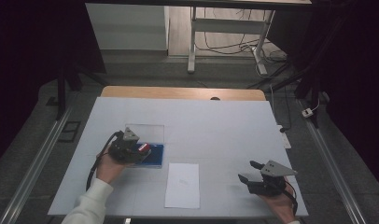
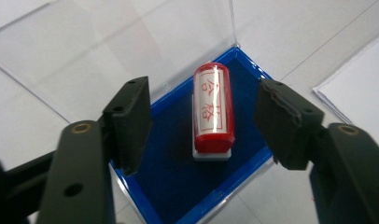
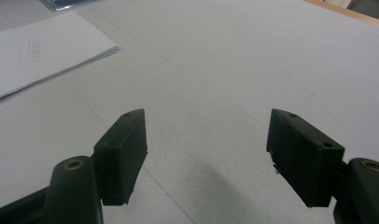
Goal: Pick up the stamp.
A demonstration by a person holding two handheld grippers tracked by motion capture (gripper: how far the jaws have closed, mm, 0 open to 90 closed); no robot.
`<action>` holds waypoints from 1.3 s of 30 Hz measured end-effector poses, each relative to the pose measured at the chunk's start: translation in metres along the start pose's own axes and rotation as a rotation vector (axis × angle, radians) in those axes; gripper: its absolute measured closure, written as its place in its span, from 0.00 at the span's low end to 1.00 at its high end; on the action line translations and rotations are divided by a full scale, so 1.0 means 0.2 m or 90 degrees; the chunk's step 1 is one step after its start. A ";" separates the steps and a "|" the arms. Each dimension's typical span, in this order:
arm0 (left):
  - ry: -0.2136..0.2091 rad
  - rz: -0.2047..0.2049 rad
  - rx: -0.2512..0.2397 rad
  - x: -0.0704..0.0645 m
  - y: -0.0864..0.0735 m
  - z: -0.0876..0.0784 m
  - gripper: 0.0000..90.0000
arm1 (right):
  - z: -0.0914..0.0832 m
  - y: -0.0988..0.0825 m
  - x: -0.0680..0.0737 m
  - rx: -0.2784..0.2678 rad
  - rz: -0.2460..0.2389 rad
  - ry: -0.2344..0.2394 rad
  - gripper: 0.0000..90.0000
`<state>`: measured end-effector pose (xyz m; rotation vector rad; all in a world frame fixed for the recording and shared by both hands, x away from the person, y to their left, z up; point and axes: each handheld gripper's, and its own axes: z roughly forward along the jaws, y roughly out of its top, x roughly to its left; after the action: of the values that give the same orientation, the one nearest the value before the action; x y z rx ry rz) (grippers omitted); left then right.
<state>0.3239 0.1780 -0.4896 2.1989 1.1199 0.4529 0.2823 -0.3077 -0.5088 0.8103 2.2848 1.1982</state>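
A red stamp (image 2: pixel 213 109) with red characters on its white label lies on its side in a blue-lined case (image 2: pixel 178 186), whose clear lid (image 2: pixel 131 42) stands open behind it. My left gripper (image 2: pixel 204 98) hovers over the case with one jaw on each side of the stamp, and gaps show on both sides. In the high view the stamp (image 1: pixel 143 147) and case (image 1: pixel 156 156) sit left of centre under the left gripper (image 1: pixel 143 151). My right gripper (image 1: pixel 246 170) rests open near the front right, with nothing between its jaws (image 3: pixel 207 126).
A white sheet of paper (image 1: pixel 182 185) lies near the front edge, between the two hands, and shows as a thin stack of paper (image 3: pixel 33 51) in the right gripper view. A white cover (image 1: pixel 215 126) spans the table, with a wooden edge (image 1: pixel 178 92) at the back.
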 end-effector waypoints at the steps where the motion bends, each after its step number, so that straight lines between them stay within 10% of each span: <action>1: 0.000 0.000 0.000 0.00 0.00 0.00 0.44 | 0.00 0.00 0.00 0.001 -0.001 -0.004 0.31; 22: -0.012 0.019 0.004 -0.01 -0.01 0.04 0.75 | 0.00 -0.01 0.00 0.002 0.001 -0.004 0.32; 39: -0.015 0.013 0.006 -0.01 -0.01 0.04 0.78 | 0.00 -0.01 0.00 0.005 -0.001 -0.006 0.33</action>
<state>0.3260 0.1739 -0.4959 2.2211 1.0897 0.4296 0.2813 -0.3096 -0.5102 0.8151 2.2838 1.1821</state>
